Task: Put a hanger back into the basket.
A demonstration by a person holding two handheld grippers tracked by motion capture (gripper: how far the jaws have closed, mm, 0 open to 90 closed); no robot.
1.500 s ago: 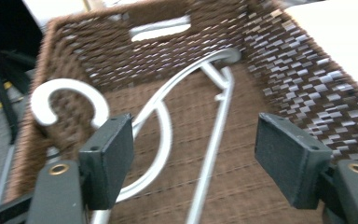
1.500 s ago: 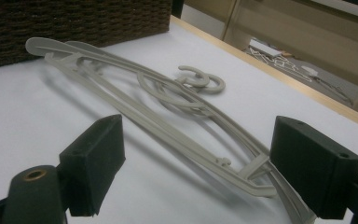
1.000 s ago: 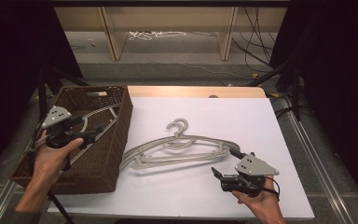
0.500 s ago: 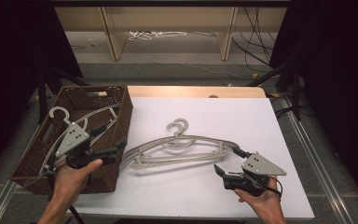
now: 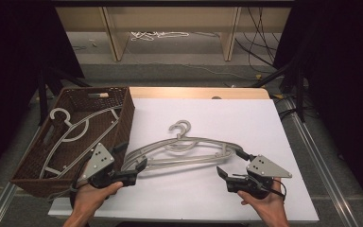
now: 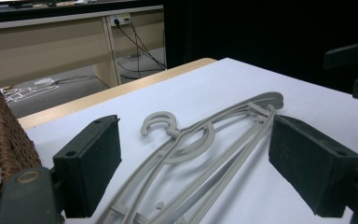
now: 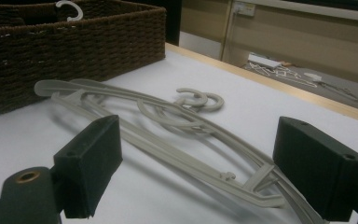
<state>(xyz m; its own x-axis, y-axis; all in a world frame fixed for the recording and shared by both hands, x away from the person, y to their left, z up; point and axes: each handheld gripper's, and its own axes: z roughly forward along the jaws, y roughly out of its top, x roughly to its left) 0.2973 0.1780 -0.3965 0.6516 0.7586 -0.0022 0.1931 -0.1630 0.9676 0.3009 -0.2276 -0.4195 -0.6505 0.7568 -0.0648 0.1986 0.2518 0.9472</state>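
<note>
A brown woven basket (image 5: pixel 123 118) stands at the left edge of the white table (image 5: pixel 264 127), and inside it lies one grey plastic hanger (image 5: pixel 75 132), flat on the bottom with its hook toward the far left corner; the right gripper view shows that hook (image 7: pixel 70 9) peeking above the basket's rim. On the table just right of the basket lies a stack of grey hangers (image 5: pixel 189 149), their hooks overlapping and pointing toward the far side, their arms spread left and right across the middle of the sheet. The left gripper (image 5: pixel 134 165) sits at the near right corner of the basket, jaws apart, with the left end of the stack between them or just ahead; in the left gripper view the hangers (image 6: pixel 200 154) run up between the two black pads, not touched by either. The right gripper (image 5: pixel 227 172) rests near the stack's right end, jaws likewise wide apart and holding nothing, with the hanger arms (image 7: pixel 177 140) passing between its pads in its own view.
</note>
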